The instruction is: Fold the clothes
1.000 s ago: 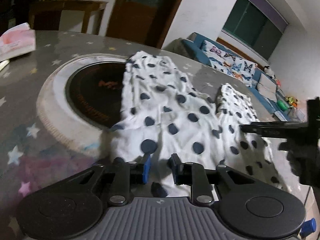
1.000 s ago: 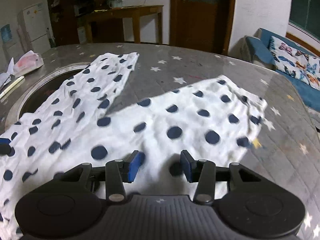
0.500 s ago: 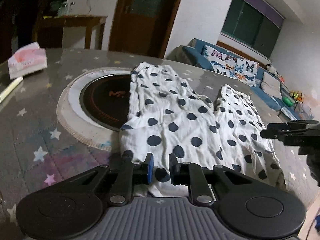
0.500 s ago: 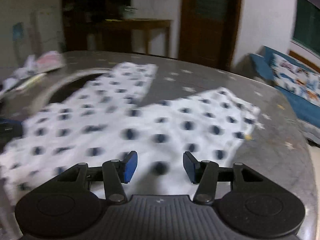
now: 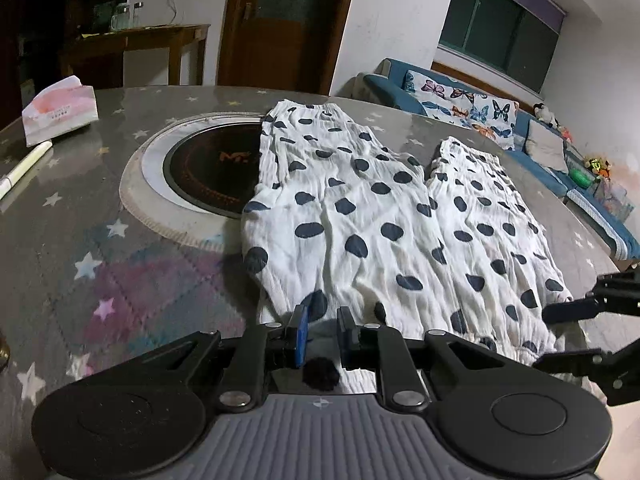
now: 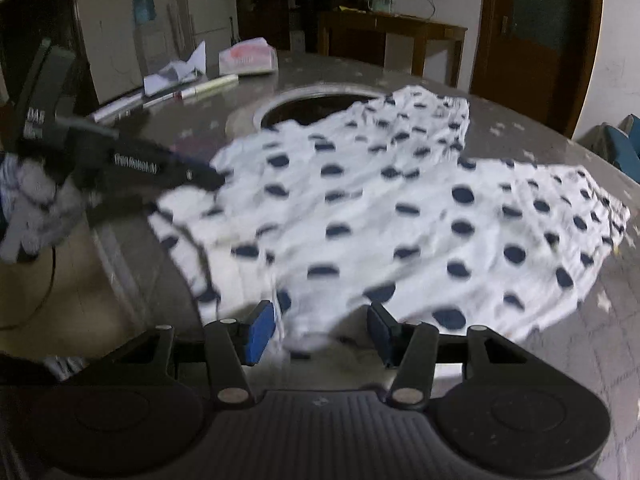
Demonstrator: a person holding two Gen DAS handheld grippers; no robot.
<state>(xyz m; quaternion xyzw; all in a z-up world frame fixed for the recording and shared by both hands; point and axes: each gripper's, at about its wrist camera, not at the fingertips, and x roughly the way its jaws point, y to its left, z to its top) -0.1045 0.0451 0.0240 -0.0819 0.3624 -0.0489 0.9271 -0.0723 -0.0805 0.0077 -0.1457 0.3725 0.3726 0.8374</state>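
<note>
Polka-dot trousers [image 5: 392,220], white with dark navy spots, lie spread flat across your counter [image 5: 80,248], both legs running away from you toward the far edge and the waist end nearest your hands. One leg drapes over part of the round black hob [image 5: 208,172] sunk into the counter's middle; the other leg lies beside it on the side toward the blue sofa [image 5: 480,112]. Your left gripper [image 5: 320,330] sits at the near hem of the trousers with its jaws drawn narrow, and a fold of the white cloth sits pinched between the blue pads, so you are holding the waist edge there. Your right gripper [image 6: 322,330] hovers at the near edge of the garment with its jaws standing apart; they have just been opening, and a bunched bit of cloth lies between them without either pad pressing on it. From the right wrist view, your left gripper's black frame reaches in to the cloth's edge at the left, though that picture is blurred. Off to the far left of the counter rest a tissue pack [image 5: 60,110] and a white pen [image 5: 24,168], well apart from the trousers.
</note>
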